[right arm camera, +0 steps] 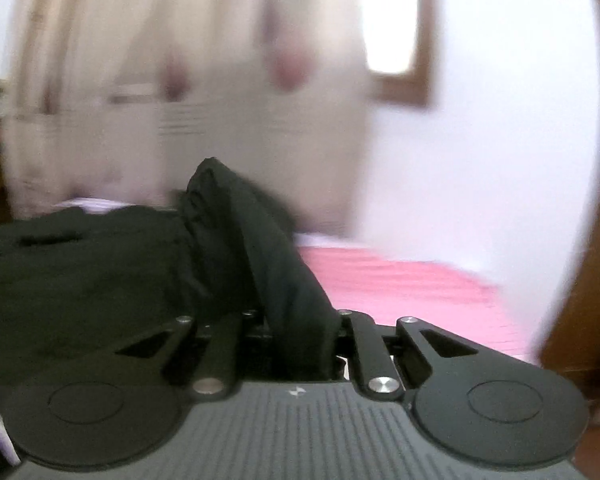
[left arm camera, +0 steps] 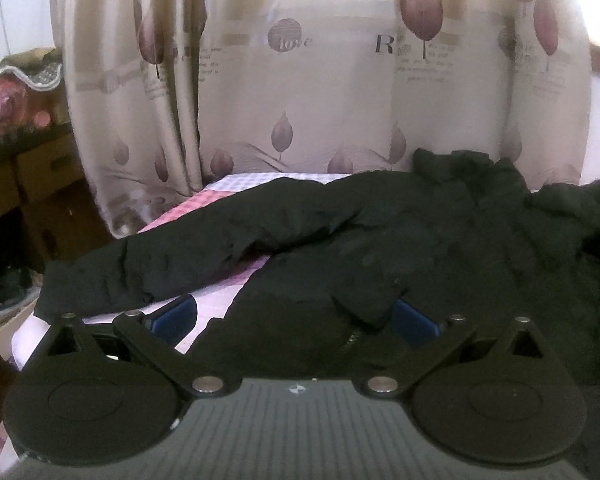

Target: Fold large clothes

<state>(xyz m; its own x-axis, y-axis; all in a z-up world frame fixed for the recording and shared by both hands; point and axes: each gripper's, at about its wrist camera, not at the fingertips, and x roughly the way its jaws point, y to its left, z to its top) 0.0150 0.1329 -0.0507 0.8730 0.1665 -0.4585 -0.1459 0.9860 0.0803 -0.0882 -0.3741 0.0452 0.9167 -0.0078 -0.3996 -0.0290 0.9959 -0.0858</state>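
Nearest me, my left gripper has its 2 blue pads spread wide apart, with a flap of the black jacket lying loose between them and nothing pinched. My right gripper has its jaws drawn together and clamped on a fold of the same jacket, which rises from the jaws as a dark ridge; that view is smeared by blur.

The jacket lies spread across the bed, which is covered in a pink and white checked sheet. From the left wrist view I see 1 sleeve stretched out to the left, reaching the bed's edge, and the collar end bunched at the far right. In the right wrist view bare pink sheet shows to the right of the lifted fold.

Behind the bed hangs a cream curtain printed with purple leaf shapes and lettering. To the far left I see brown cardboard boxes with patterned cloth heaped on top. In the right view, a white wall carries a brown-framed window, and a brown wooden surface fills the right edge.
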